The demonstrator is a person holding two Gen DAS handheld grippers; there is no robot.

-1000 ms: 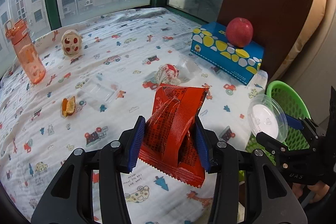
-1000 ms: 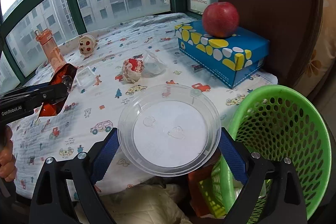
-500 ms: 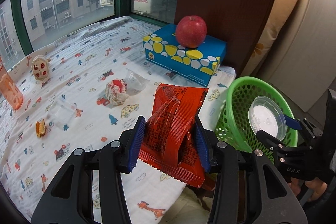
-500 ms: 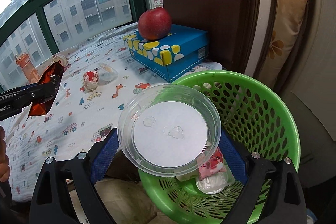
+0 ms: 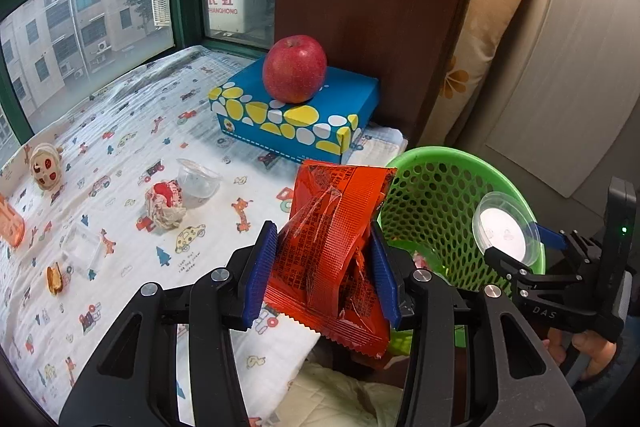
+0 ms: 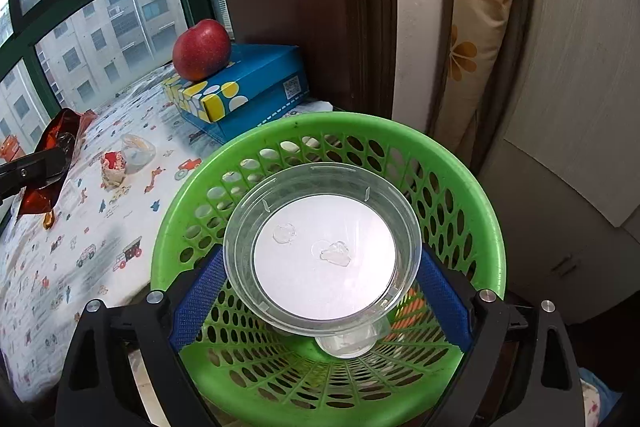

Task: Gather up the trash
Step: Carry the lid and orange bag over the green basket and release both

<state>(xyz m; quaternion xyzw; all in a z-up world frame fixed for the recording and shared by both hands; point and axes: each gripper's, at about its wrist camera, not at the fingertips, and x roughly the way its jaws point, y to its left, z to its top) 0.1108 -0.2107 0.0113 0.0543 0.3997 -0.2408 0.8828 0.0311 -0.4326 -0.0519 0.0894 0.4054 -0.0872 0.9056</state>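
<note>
Gripping red wrapper [image 5: 328,247]: left tool [image 5: 322,267] | right tool [image 6: 320,291] clamps clear lid [image 6: 322,247], hiding basket [image 6: 280,135] contents

The green basket [image 6: 486,211] stands open-topped, but the clear lid [image 6: 322,247] hangs over its mouth. Behind the basket the blue box [image 5: 296,121] with its apple [image 5: 294,69] and a dark panel [image 5: 372,11] block passage.

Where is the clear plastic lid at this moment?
The clear plastic lid sits between the blue pads of the right hand-held gripper, directly over the open green basket, to the right of the blue box.
</note>
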